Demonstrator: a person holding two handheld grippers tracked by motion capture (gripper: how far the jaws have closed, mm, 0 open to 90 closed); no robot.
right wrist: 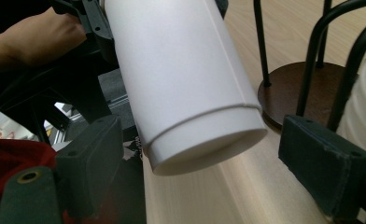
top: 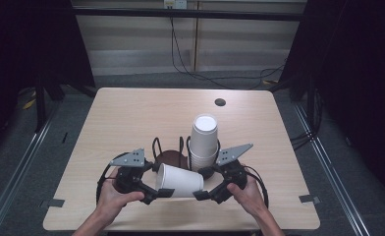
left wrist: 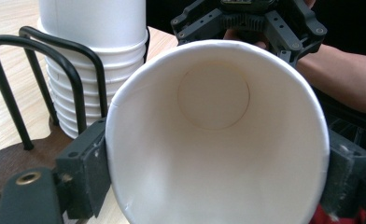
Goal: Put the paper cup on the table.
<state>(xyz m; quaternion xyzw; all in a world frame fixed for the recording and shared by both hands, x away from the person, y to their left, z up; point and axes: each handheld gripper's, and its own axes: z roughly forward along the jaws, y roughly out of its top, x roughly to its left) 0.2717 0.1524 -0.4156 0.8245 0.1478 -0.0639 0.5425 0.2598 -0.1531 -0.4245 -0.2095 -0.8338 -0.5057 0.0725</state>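
Right now the wooden table (top: 131, 118) carries a dark round-based wire cup rack (top: 168, 156) with a stack of white paper cups (top: 204, 140) standing upside down in it. Just in front of the rack, a single white paper cup (top: 179, 180) lies sideways in the air between both tools. The left gripper (top: 162, 192) clamps its rim end, pads pressing both sides. The right gripper (top: 199, 195) stands spread around the cup's base, pads clear of it.
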